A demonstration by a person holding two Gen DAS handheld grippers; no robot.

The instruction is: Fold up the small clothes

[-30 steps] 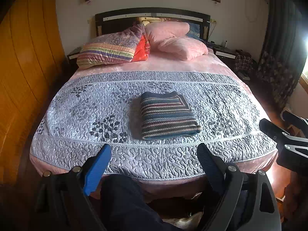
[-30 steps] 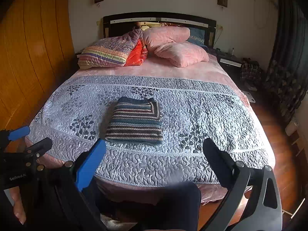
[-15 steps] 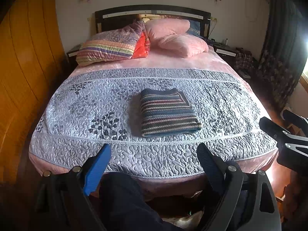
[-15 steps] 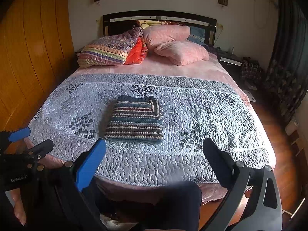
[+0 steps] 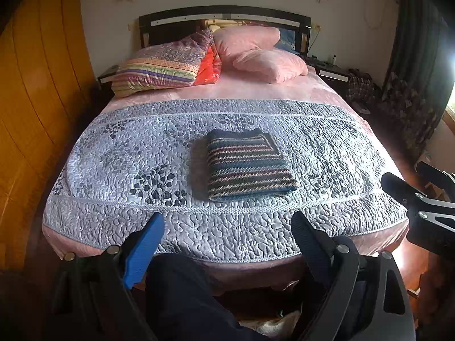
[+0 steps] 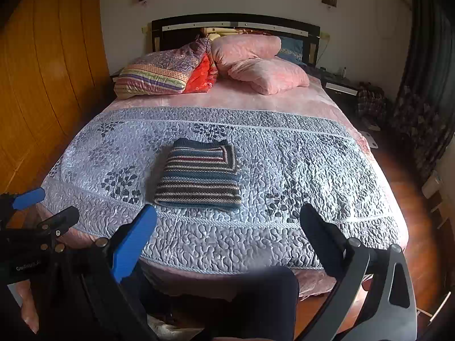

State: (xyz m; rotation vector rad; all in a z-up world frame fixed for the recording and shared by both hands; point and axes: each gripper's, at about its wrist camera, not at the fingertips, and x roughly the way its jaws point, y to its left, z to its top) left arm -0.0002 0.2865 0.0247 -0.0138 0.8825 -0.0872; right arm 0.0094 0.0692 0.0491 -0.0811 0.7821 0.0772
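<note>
Folded garment [image 5: 247,164] lies flat on the quilt [image 5: 136,153], about mid-frame in the left wrist view, left of centre in the right wrist view [image 6: 200,177]. Quilt covers the near part of the bed [image 5: 327,91]; the bed's far part is uncovered. Pillows at the head end, upper centre: one pillow [image 5: 162,68] on the left, two more [image 5: 267,61] stacked to its right, all against the headboard [image 5: 224,17]. Nightstand [image 5: 332,72] right of the bed, upper right of frame. Wardrobe panels [image 5: 34,99] along the left edge; curtain [image 5: 415,56] along the right edge. Both grippers, left gripper [image 5: 227,241] and right gripper [image 6: 230,236], sit at the bottom of their frames before the bed's foot, fingers apart, well clear of the garment. A person's leg [image 5: 182,292] lies between the left fingers, below the bed edge.
</note>
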